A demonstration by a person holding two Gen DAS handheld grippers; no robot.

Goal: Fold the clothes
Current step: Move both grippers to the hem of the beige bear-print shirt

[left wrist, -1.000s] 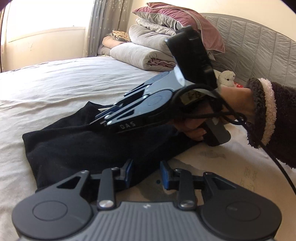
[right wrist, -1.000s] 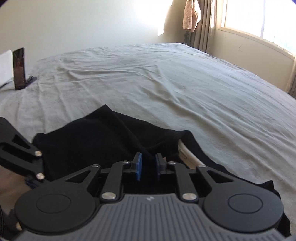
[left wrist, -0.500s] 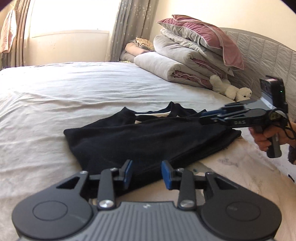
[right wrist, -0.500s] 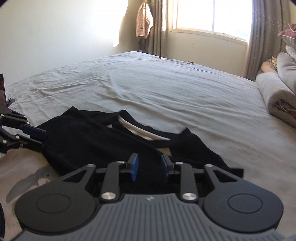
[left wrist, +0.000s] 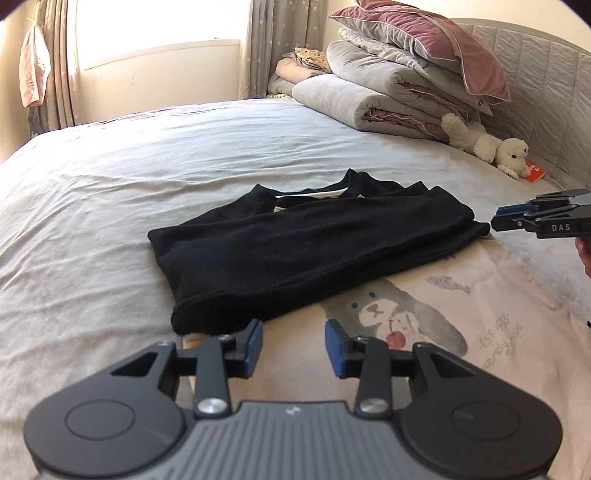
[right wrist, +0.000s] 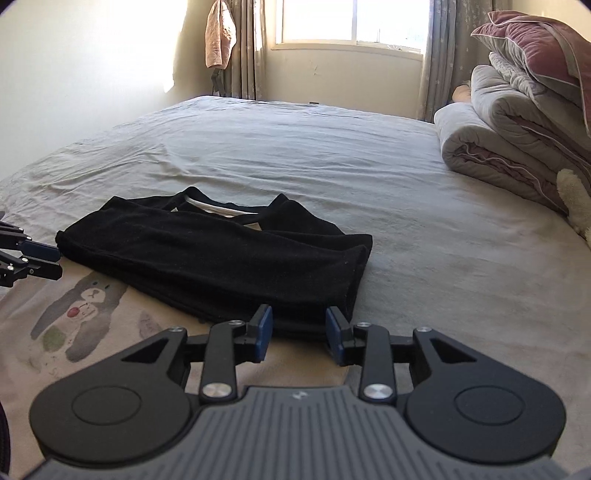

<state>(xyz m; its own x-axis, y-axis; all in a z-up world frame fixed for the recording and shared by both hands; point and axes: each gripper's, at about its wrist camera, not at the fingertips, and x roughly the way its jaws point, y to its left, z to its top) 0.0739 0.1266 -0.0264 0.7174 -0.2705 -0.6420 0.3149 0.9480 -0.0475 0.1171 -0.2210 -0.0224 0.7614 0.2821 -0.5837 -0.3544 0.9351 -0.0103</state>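
**Black garment lies folded on the bed, both tools released**

The black garment [left wrist: 303, 254] lies folded into a long band on the grey bed sheet [left wrist: 110, 192], its near edge overlapping a cream cloth printed with a bear [left wrist: 391, 321]. Its neckline, with a pale lining showing inside, faces the far side of the bed. In the right wrist view the same garment [right wrist: 221, 254] runs from left to lower centre, again partly on the printed cloth [right wrist: 85, 306].

The left tool [left wrist: 293, 345] hangs just short of the garment's near corner. Its blue pads are apart and the jaws are opening — only the printed cloth shows in the gap, and nothing is gripped. In the right wrist view this tool [right wrist: 51, 260] enters from the left edge, close beside the garment's left end; whether it touches cannot be told.

The right tool [right wrist: 299, 334] sits at the garment's other end. Its jaws are also opening, and the pads stand either side of the garment's dark edge without pressing on it — released. In the left wrist view it [left wrist: 496, 218] comes in from the right edge, tips just beside the garment's right corner.

At the head of the bed are rolled quilts [left wrist: 384, 96], a mauve pillow [left wrist: 428, 33] on top, and a white plush toy [left wrist: 487, 144] beside them.
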